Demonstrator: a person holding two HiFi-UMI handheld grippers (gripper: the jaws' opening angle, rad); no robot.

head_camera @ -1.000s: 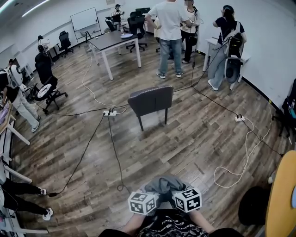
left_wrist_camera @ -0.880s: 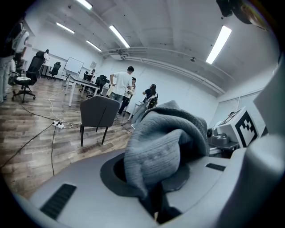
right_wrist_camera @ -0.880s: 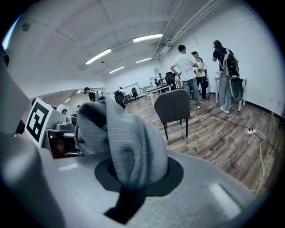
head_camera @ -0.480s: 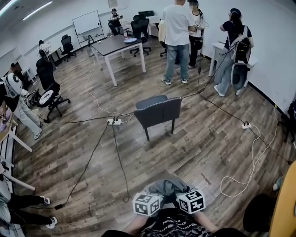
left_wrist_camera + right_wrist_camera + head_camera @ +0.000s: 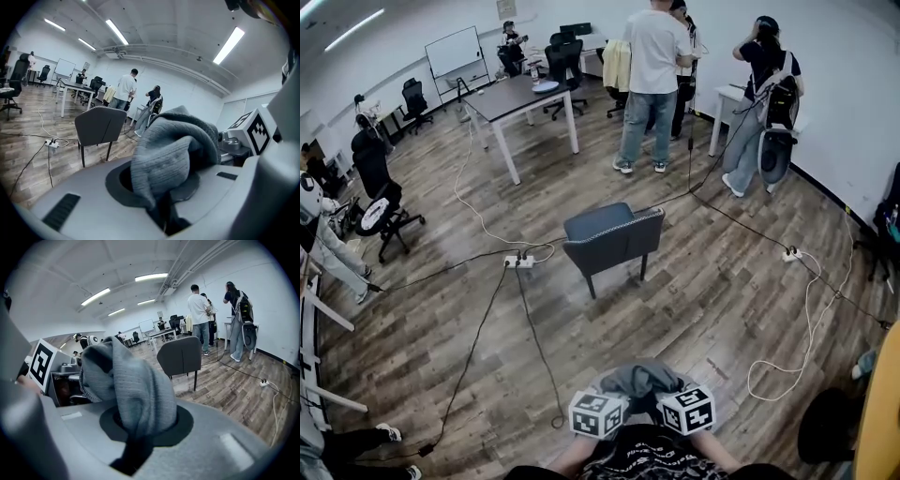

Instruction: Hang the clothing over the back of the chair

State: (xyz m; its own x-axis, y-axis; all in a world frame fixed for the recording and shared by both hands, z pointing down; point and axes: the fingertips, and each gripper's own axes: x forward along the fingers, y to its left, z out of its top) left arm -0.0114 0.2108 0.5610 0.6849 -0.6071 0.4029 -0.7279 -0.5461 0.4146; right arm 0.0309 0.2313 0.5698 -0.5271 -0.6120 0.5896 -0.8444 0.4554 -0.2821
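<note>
A grey knitted garment (image 5: 636, 379) hangs bunched between my two grippers, low in the head view. My left gripper (image 5: 614, 398) is shut on one fold of the garment (image 5: 168, 164). My right gripper (image 5: 661, 396) is shut on another fold of the garment (image 5: 136, 394). The dark grey chair (image 5: 611, 238) stands on the wood floor some way ahead of me, with its back turned toward me. It also shows as the chair (image 5: 96, 127) in the left gripper view and the chair (image 5: 180, 355) in the right gripper view.
Cables and a power strip (image 5: 518, 262) lie on the floor left of the chair; another cable loop (image 5: 787, 356) lies at right. A table (image 5: 520, 97) stands further back. Three people (image 5: 652, 66) stand near the far wall, others sit at left (image 5: 370, 169).
I have moved forward across the floor with the garment held in both grippers. The chair has shifted in the view and looks slightly nearer. The grip on the garment is unchanged.
</note>
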